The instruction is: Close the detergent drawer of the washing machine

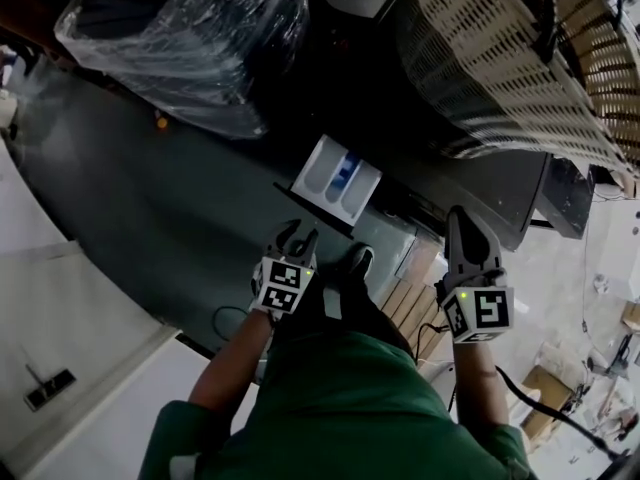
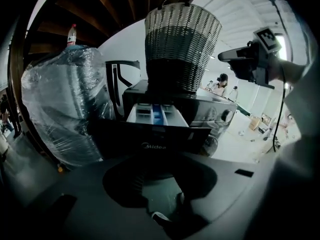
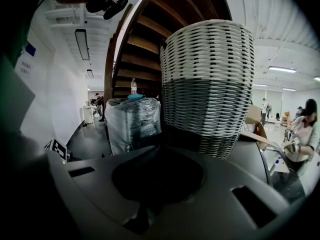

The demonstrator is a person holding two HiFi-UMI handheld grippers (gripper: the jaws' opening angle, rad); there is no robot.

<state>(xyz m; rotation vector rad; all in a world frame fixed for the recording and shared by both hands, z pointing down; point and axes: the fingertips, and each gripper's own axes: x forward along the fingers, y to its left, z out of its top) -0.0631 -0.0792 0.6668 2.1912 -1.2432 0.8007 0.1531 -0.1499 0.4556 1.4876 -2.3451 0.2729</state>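
The white detergent drawer (image 1: 337,180), with a blue compartment, stands pulled out from the dark washing machine (image 1: 470,183). In the left gripper view the drawer (image 2: 157,115) juts out above the machine's front panel (image 2: 150,144). My left gripper (image 1: 297,236) hovers just in front of the drawer, a little below it, with its two fingers apart and nothing between them. My right gripper (image 1: 468,240) is held to the right, near the machine's front edge; its fingers look pressed together and hold nothing. It also shows high in the left gripper view (image 2: 250,59).
A tall wicker basket (image 1: 500,58) stands on the machine's top. To the left of the machine sits a bulky object wrapped in clear plastic (image 1: 185,38). A wooden staircase (image 3: 145,39) rises behind. The person's shoe (image 1: 358,261) rests on the dark floor below the drawer.
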